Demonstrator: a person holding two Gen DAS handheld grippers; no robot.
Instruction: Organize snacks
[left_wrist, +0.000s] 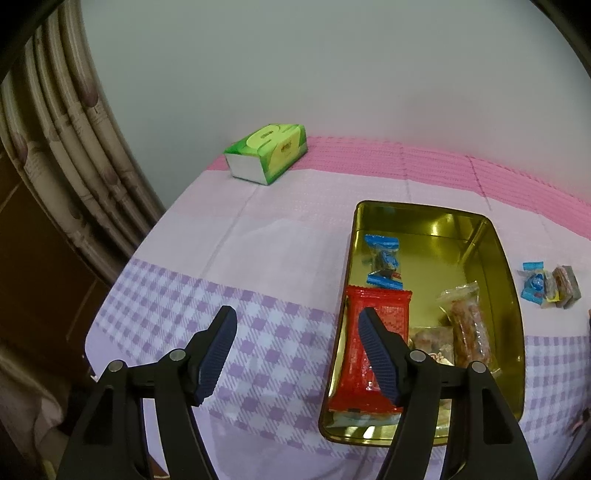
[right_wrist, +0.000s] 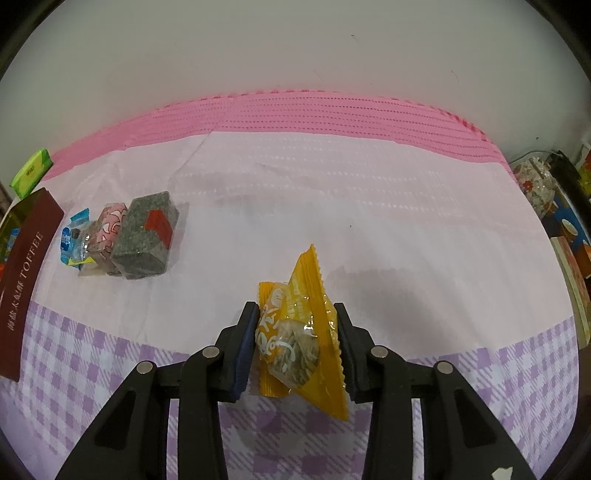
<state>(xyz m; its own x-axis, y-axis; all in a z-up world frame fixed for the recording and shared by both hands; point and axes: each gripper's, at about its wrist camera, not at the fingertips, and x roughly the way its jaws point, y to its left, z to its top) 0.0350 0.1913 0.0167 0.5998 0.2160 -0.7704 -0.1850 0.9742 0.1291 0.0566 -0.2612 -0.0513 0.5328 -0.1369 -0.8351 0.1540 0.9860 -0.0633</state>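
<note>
A gold tin (left_wrist: 506, 266) lies open on the tablecloth, holding a red packet (left_wrist: 376, 306), a blue-wrapped candy (left_wrist: 384, 262) and clear-wrapped snacks (left_wrist: 469, 325). My left gripper (left_wrist: 297, 325) is open and empty above the tin's left rim. My right gripper (right_wrist: 295, 343) is shut on a yellow snack packet (right_wrist: 299, 339), held above the cloth. To its left lie a grey-wrapped block (right_wrist: 146, 236), a pink-patterned snack (right_wrist: 109, 229) and a blue candy (right_wrist: 74, 236). The tin's dark red outer wall (right_wrist: 26, 280) marked TOFFEE shows at the far left. The loose snacks (left_wrist: 550, 286) also show in the left wrist view.
A green tissue pack (left_wrist: 267, 153) sits at the table's back left, also in the right wrist view (right_wrist: 31, 171). A curtain (left_wrist: 55, 147) hangs beyond the left table edge. Cluttered items (right_wrist: 561, 221) stand past the right edge. A wall backs the table.
</note>
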